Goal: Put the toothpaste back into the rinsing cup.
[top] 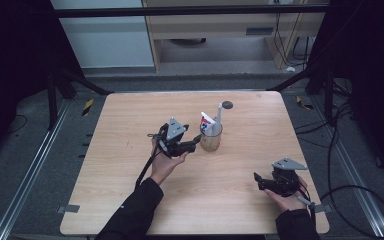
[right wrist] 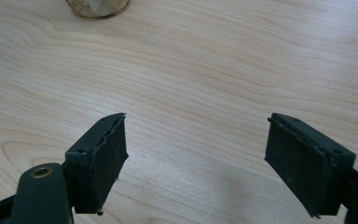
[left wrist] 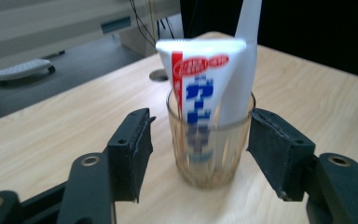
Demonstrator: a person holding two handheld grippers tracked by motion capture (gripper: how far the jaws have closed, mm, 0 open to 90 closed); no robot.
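The glass cup (top: pixel 211 139) stands upright near the middle of the wooden worktop (top: pixel 130 200), and in the high view the left tongs (top: pixel 196 140) sit just beside it on its left, jaws pointed at its side. From the left gripper view the glass cup (left wrist: pixel 209 144) stands between the two black jaws and slightly beyond their tips, with a clear gap on the left pad's side and the right pad close to the glass rim; whether that pad touches the glass cannot be told. The left tongs (left wrist: pixel 198 147) are spread wide and grip nothing. Inside the cup a toothpaste tube (left wrist: pixel 205 88) with red and blue print stands upright, cap end down, and a white toothbrush handle (left wrist: pixel 247 56) leans behind it, rising above the rim. In the high view the toothpaste tube (top: pixel 207 123) and the toothbrush handle (top: pixel 218 116) stick up out of the cup. The right tongs (top: pixel 256 180) rest low over the worktop near its front right corner, well apart from the cup. In the right gripper view the right tongs (right wrist: pixel 196 154) are wide apart over bare wood, holding nothing, and the base of the cup (right wrist: pixel 98 7) shows far off at the top edge.
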